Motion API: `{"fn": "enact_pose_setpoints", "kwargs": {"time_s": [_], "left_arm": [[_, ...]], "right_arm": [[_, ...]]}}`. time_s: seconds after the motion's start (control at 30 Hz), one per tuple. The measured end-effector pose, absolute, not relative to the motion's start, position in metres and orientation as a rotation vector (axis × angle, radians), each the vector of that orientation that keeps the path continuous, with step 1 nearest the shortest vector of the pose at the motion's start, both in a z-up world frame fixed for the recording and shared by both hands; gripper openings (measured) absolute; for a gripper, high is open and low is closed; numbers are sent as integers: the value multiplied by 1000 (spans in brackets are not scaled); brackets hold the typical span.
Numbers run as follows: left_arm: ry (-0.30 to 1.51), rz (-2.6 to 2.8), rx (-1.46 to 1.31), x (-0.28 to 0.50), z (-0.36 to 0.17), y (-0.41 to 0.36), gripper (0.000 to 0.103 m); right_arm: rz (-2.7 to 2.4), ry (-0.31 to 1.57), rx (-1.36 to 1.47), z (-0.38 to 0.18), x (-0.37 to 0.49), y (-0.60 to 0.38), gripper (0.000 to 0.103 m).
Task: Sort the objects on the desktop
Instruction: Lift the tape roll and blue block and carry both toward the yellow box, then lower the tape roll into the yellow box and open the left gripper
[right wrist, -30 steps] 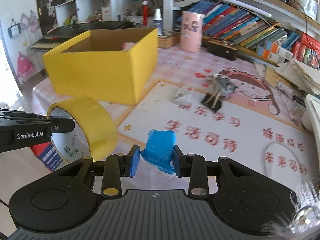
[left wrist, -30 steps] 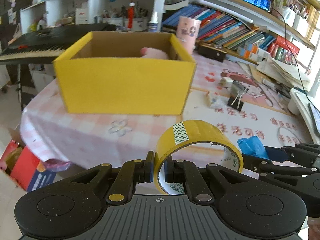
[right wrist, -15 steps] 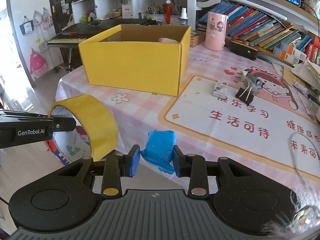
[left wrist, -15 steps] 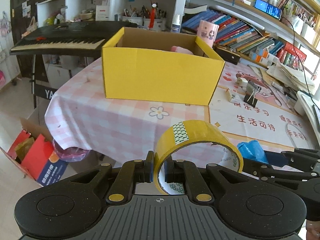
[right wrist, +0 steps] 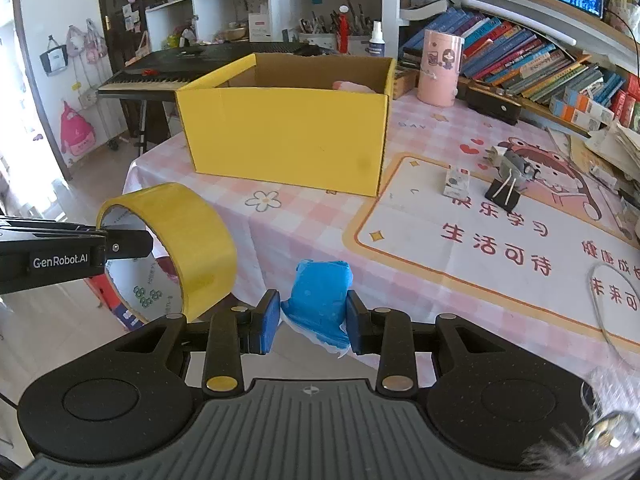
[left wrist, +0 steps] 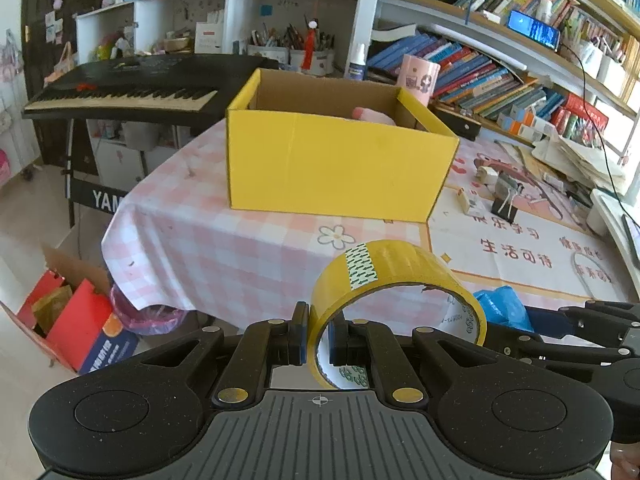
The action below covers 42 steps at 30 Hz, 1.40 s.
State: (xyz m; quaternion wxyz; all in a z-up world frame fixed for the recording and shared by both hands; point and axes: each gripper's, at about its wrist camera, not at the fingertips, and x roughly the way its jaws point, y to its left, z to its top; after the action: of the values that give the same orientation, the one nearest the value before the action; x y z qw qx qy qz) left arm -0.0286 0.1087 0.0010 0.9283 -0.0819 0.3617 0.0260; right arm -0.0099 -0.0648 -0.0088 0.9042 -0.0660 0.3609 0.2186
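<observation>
My left gripper (left wrist: 319, 338) is shut on the wall of a yellow tape roll (left wrist: 390, 276) and holds it in the air off the table's near edge. The roll also shows in the right wrist view (right wrist: 188, 244). My right gripper (right wrist: 313, 320) is shut on a blue packet (right wrist: 320, 292), which also shows at the right in the left wrist view (left wrist: 502, 306). An open yellow cardboard box (left wrist: 336, 168) stands on the pink checked tablecloth (left wrist: 224, 248), farther back. A pink thing (left wrist: 372, 116) lies inside it.
A black binder clip (right wrist: 504, 194), a small white box (right wrist: 456, 182) and a grey plug (right wrist: 514, 162) lie on the printed mat (right wrist: 480, 240). A pink cylinder (right wrist: 440, 68) stands behind the box. A keyboard (left wrist: 132, 92) and red boxes (left wrist: 72, 324) sit left of the table.
Both grippers have pulled back from the table with their objects still held. The yellow box and the table now look farther away. Neither grip has changed.
</observation>
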Motion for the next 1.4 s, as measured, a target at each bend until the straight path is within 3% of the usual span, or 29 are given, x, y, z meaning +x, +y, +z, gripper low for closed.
{"fn": "enact_pose_setpoints", "kwargs": {"time_s": [0.77, 1.4], "left_arm": [[609, 141, -215, -21, 30, 139, 8], [451, 189, -216, 85, 68, 140, 8]], "right_arm": [[471, 671, -138, 20, 12, -44, 31], [502, 507, -97, 74, 122, -40, 31]]}}
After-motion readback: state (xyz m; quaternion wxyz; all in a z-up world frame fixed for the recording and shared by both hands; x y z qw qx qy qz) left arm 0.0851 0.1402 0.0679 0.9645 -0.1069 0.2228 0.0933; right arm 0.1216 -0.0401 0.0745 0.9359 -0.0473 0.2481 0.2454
